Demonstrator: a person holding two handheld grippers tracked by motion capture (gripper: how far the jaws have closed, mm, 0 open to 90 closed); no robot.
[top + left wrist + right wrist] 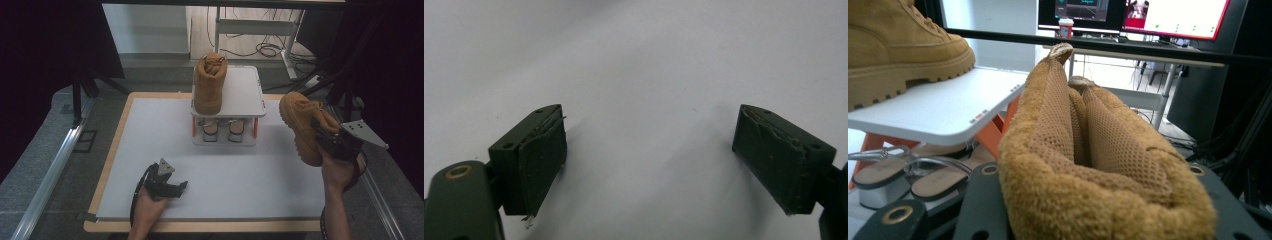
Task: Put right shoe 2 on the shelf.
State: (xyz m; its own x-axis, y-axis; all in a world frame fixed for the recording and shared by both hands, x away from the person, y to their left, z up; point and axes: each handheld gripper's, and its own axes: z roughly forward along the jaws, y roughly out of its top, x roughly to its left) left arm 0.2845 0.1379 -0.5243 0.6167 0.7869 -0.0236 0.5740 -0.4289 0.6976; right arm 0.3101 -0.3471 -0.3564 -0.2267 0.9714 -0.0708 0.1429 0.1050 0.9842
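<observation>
One boot [210,85] is already set on the rack [247,95]; the second boot [302,125], at 3 o'clock, is clamped by its collar in the right gripper [327,137] fingers, placement pending; the left gripper [175,189] fingers are spread empty on the worktop [250,185].

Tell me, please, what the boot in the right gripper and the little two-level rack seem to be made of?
The held boot, clamped in the right gripper, looks like tan suede or nubuck: matt and napped, with a woven mesh lining and a lugged, rubbery-looking sole. The rack appears to be smooth white plastic or painted board on orange-red posts; which one I cannot tell.
</observation>
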